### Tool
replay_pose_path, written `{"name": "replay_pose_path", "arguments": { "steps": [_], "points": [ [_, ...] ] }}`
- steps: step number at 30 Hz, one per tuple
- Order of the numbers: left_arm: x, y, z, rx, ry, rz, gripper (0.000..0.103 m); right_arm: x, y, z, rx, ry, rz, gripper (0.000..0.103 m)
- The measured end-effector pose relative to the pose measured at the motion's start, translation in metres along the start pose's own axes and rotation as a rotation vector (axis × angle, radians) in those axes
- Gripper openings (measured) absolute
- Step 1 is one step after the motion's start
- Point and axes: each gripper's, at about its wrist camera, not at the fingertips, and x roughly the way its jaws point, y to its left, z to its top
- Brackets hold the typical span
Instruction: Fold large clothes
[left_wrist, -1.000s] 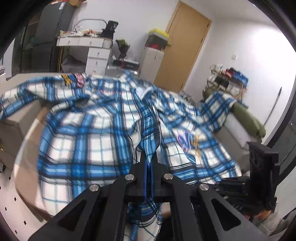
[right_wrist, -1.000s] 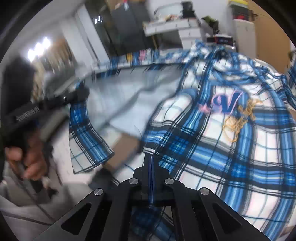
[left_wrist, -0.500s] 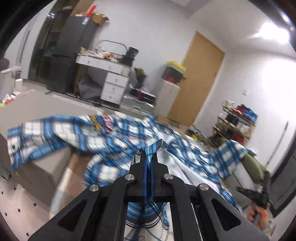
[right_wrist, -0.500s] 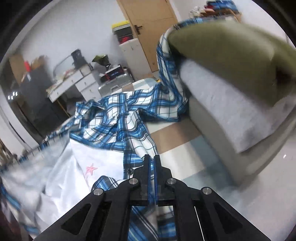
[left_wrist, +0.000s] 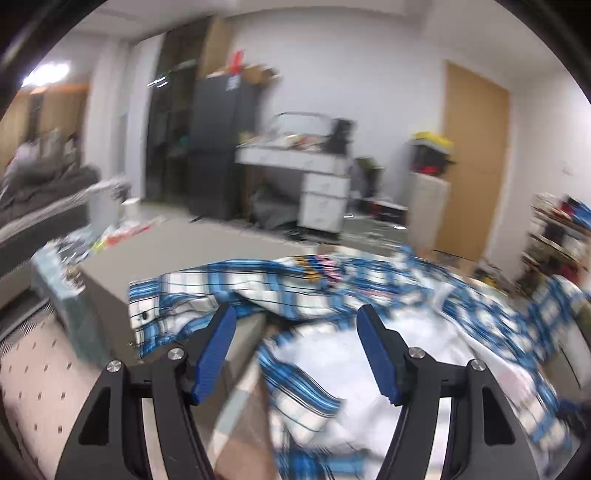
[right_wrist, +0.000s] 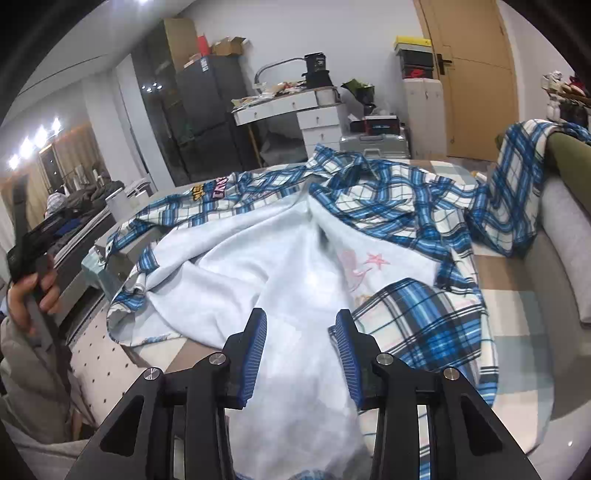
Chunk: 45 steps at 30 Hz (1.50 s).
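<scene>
Blue-and-white plaid flannel shirt (right_wrist: 399, 206) is spread, white lining up; left tool (left_wrist: 295, 350) and right tool (right_wrist: 301, 343) are seen opening, nothing gripped.

I am operating in a lived-in home, in a combined living and storage room. Evidence: a wooden interior door (right_wrist: 476, 74), a cluttered white desk with drawers (right_wrist: 295, 107), a dark refrigerator (right_wrist: 210, 110), a grey sofa (right_wrist: 565, 236) and a silver suitcase (right_wrist: 373, 146).
</scene>
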Motion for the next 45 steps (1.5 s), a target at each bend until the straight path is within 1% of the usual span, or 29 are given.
{"name": "replay_pose_path", "arguments": {
  "steps": [2, 3, 6, 8, 10, 12, 15, 16, 20, 22, 24, 25, 26, 27, 28, 29, 31, 33, 34, 36, 37, 39, 41, 43, 45],
  "points": [
    [-0.016, -0.023, -0.017, 0.085, 0.018, -0.112, 0.063, 0.005, 0.003, -0.003, -0.001, 0.011, 0.004, 0.037],
    [-0.018, -0.033, -0.024, 0.123, 0.035, -0.140, 0.063, 0.005, 0.003, -0.003, 0.001, 0.012, 0.004, 0.037],
    [-0.008, -0.076, -0.061, 0.293, 0.163, -0.232, 0.063, 0.003, 0.006, -0.004, 0.000, 0.014, 0.011, 0.037],
    [0.008, -0.102, -0.091, 0.396, 0.253, -0.253, 0.063, 0.006, 0.005, -0.002, 0.000, 0.015, 0.014, 0.037],
    [0.020, -0.117, -0.108, 0.455, 0.332, -0.269, 0.063, 0.007, 0.005, -0.001, 0.000, 0.018, 0.014, 0.037],
    [0.030, -0.127, -0.123, 0.484, 0.387, -0.253, 0.063, 0.008, 0.005, -0.003, 0.000, 0.023, 0.018, 0.037],
    [0.044, -0.127, -0.131, 0.481, 0.461, -0.266, 0.063, 0.010, 0.004, -0.004, 0.003, 0.030, 0.021, 0.037],
    [0.048, -0.126, -0.132, 0.481, 0.472, -0.257, 0.063, 0.011, 0.004, -0.005, 0.004, 0.031, 0.023, 0.037],
    [0.061, -0.118, -0.124, 0.415, 0.485, -0.270, 0.063, 0.013, 0.005, -0.006, 0.008, 0.037, 0.027, 0.037],
    [0.070, -0.116, -0.123, 0.388, 0.496, -0.290, 0.063, 0.012, 0.005, -0.006, 0.010, 0.037, 0.030, 0.037],
    [0.068, -0.115, -0.124, 0.385, 0.479, -0.304, 0.059, 0.012, 0.005, -0.005, 0.011, 0.038, 0.031, 0.037],
    [0.068, -0.116, -0.123, 0.392, 0.473, -0.320, 0.050, 0.012, 0.005, -0.005, 0.013, 0.039, 0.034, 0.037],
    [0.066, -0.118, -0.124, 0.402, 0.466, -0.333, 0.036, 0.011, 0.004, -0.005, 0.018, 0.038, 0.038, 0.037],
    [0.065, -0.119, -0.125, 0.408, 0.461, -0.339, 0.029, 0.011, 0.004, -0.005, 0.020, 0.038, 0.041, 0.037],
    [0.066, -0.119, -0.124, 0.406, 0.459, -0.341, 0.014, 0.011, 0.005, -0.005, 0.021, 0.038, 0.041, 0.037],
    [0.067, -0.119, -0.123, 0.407, 0.455, -0.336, 0.004, 0.011, 0.005, -0.005, 0.020, 0.037, 0.040, 0.037],
    [0.068, -0.118, -0.123, 0.404, 0.455, -0.326, 0.000, 0.010, 0.005, -0.005, 0.022, 0.037, 0.039, 0.037],
    [0.066, -0.113, -0.122, 0.390, 0.453, -0.317, 0.000, 0.010, 0.004, -0.005, 0.025, 0.036, 0.036, 0.037],
    [0.061, -0.110, -0.121, 0.374, 0.446, -0.325, 0.000, 0.010, 0.003, -0.005, 0.027, 0.035, 0.034, 0.037],
    [0.046, -0.099, -0.115, 0.336, 0.435, -0.355, 0.000, 0.009, 0.001, -0.005, 0.034, 0.033, 0.030, 0.038],
    [0.035, -0.094, -0.110, 0.326, 0.416, -0.356, 0.000, 0.009, -0.001, -0.004, 0.037, 0.033, 0.028, 0.038],
    [0.011, -0.079, -0.097, 0.281, 0.367, -0.391, 0.000, 0.009, -0.003, -0.004, 0.042, 0.033, 0.023, 0.039],
    [-0.009, -0.064, -0.084, 0.237, 0.341, -0.411, 0.000, 0.010, -0.005, -0.004, 0.050, 0.036, 0.022, 0.040],
    [-0.020, -0.051, -0.076, 0.218, 0.314, -0.406, 0.000, 0.012, -0.006, -0.004, 0.056, 0.042, 0.021, 0.040],
    [-0.021, -0.042, -0.073, 0.208, 0.313, -0.389, 0.000, 0.013, -0.006, -0.004, 0.055, 0.042, 0.018, 0.040]
  ]
}}
